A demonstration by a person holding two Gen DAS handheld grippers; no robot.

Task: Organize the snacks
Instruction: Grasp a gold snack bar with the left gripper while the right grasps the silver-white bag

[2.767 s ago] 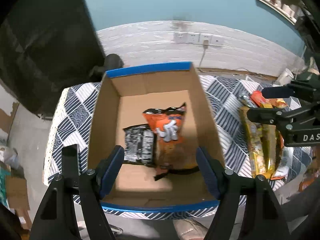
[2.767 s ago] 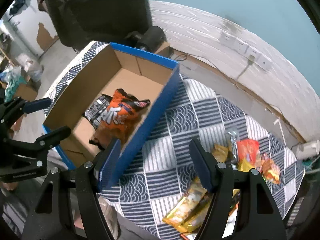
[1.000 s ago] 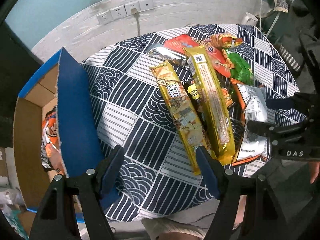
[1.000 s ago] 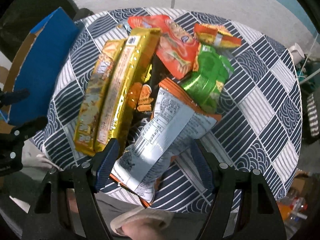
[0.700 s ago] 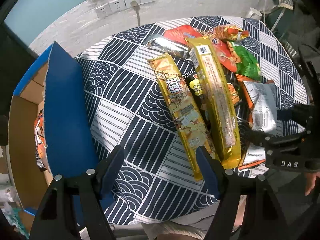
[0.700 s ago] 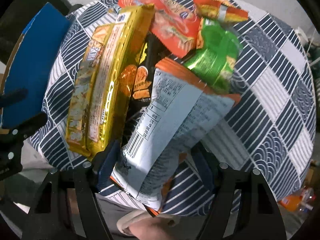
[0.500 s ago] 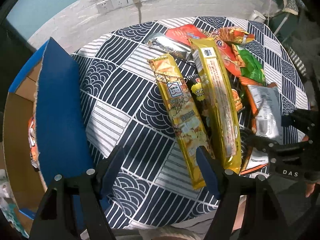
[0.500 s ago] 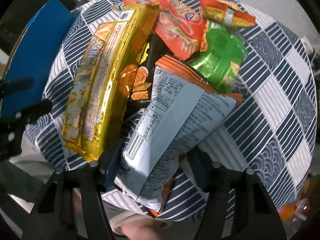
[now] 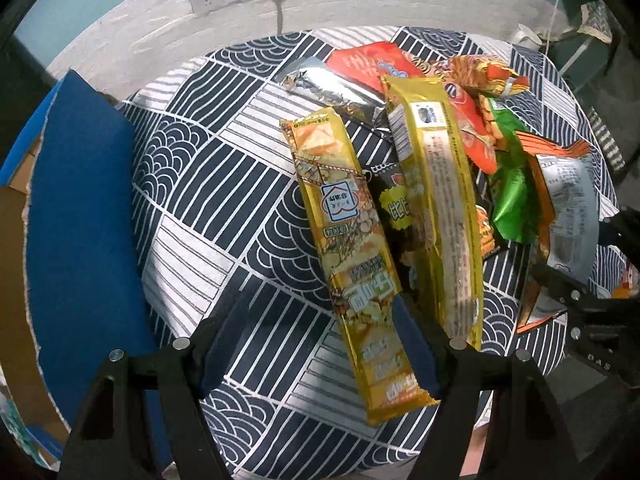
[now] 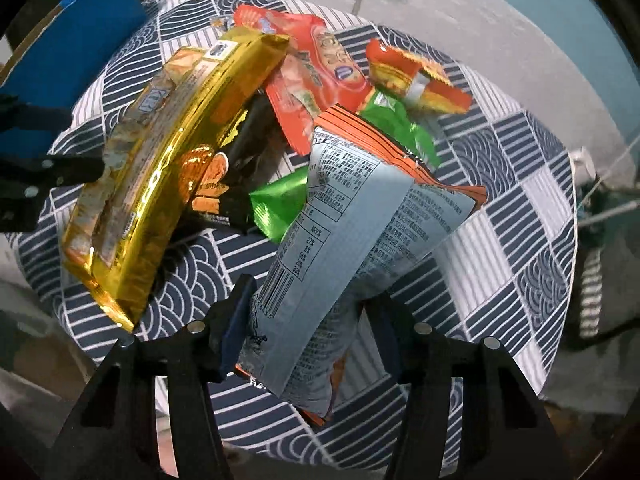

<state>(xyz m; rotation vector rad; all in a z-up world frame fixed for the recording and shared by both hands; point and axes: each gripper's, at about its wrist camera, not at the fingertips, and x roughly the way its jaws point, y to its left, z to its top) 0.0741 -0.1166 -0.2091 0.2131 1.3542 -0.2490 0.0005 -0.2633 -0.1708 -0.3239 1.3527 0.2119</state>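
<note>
My right gripper [image 10: 310, 320] has its fingers closed in on the silver-backed chip bag [image 10: 344, 240], whose long axis runs from lower centre to upper right of that frame. My left gripper [image 9: 320, 340] hangs spread wide beside the yellow cracker pack [image 9: 352, 248], gripping nothing. Only the left view shows how far off the blue-walled box [image 9: 80, 220] lies, at far left.

Glossy gold foil packet [image 10: 168, 184], matt printed chip bag [image 10: 340, 248], woven cloth [image 9: 224, 208] on counter, rough cardboard box [image 9: 80, 216].
</note>
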